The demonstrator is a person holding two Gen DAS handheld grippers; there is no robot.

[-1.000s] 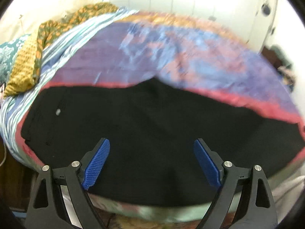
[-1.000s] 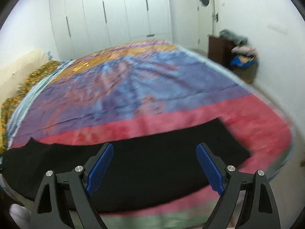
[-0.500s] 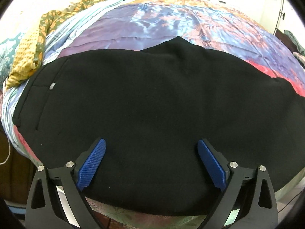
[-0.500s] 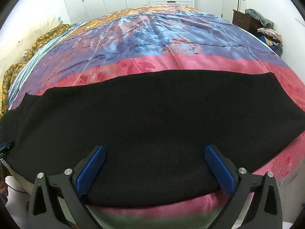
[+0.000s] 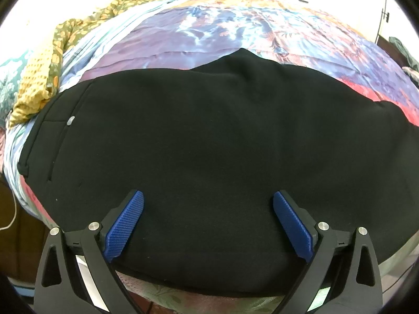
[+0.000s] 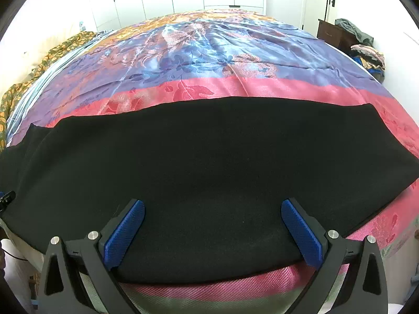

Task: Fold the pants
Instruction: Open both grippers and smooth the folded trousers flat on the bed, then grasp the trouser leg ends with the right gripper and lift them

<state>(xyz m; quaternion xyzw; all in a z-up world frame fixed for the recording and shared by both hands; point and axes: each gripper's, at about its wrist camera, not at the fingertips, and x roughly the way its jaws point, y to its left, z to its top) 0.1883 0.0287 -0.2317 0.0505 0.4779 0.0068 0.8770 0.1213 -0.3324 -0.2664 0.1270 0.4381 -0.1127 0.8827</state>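
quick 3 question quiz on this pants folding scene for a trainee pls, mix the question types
1. True or false: the left gripper is shut on the black pants.
2. Multiple choice: in the left wrist view, the small silver button on the pants sits A) at the left end, B) at the right end, C) at the middle peak.
3. Short answer: what do the pants lie on, and what colour is the band beside their far edge in the right wrist view?

Key
1. False; its blue fingers stand wide apart over the cloth.
2. A
3. A floral bedspread; pink.
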